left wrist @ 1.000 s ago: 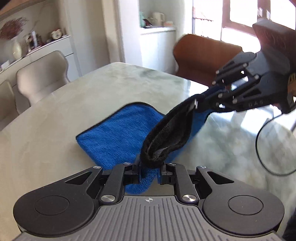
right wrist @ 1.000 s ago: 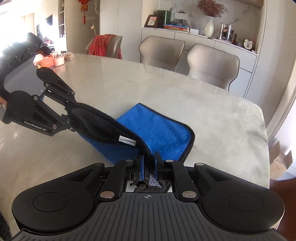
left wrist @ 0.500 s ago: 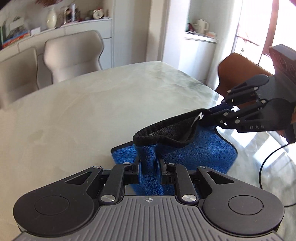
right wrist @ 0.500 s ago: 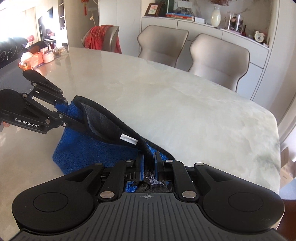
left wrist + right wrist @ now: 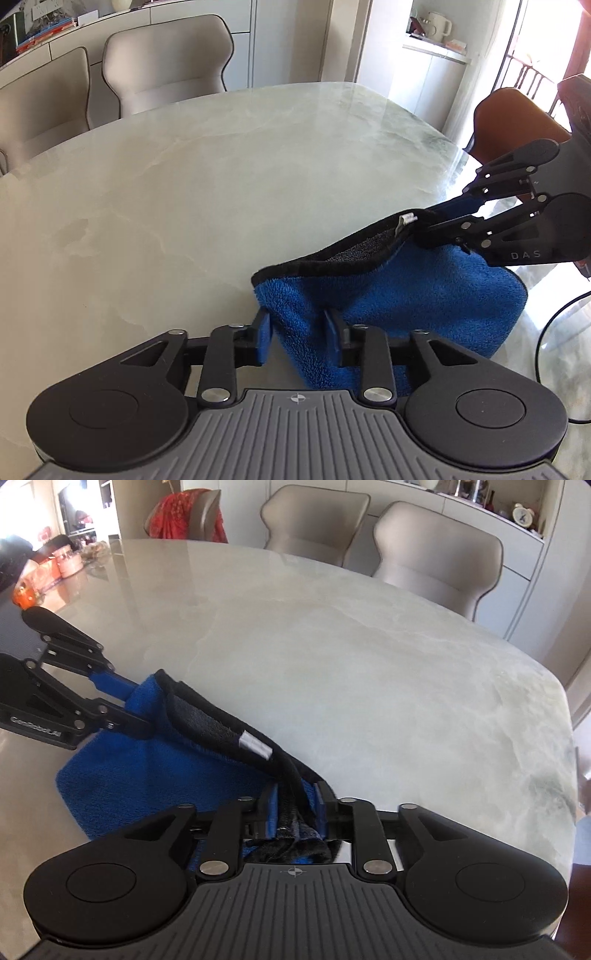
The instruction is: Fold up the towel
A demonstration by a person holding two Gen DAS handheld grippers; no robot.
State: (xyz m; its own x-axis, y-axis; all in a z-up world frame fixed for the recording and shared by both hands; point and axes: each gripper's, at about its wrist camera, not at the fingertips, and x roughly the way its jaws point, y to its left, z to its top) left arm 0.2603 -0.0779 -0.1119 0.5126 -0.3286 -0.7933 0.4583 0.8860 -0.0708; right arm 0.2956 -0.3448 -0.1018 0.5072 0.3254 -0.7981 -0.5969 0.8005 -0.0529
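On the pale marble tabletop (image 5: pixel 192 192), as the left wrist camera shows it, the blue towel (image 5: pixel 406 291) lies doubled over, its black-bound edge brought across onto the layer beneath. The left gripper (image 5: pixel 298 328) has just been opening: its fingers (image 5: pixel 263 334) stand apart, a fold of towel passes between them, and there is a clear gap on one side, so the cloth looks released rather than pinched. Farther along the same edge the right gripper (image 5: pixel 436 221) meets the towel near the small white label (image 5: pixel 406 218).

From the right wrist camera, the towel's edge (image 5: pixel 229 734) runs up from the lower middle toward the left gripper (image 5: pixel 136 705) at the left. The right gripper (image 5: pixel 295 805) has likewise been opening; the bunched black corner sits between its fingers (image 5: pixel 272 806), with slack either side, so I judge it let go as well.

The step in hand looks like the release that ends a fold. Next, both grippers should draw straight back without dragging the upper layer, then find the corners for the following fold, if one is wanted.
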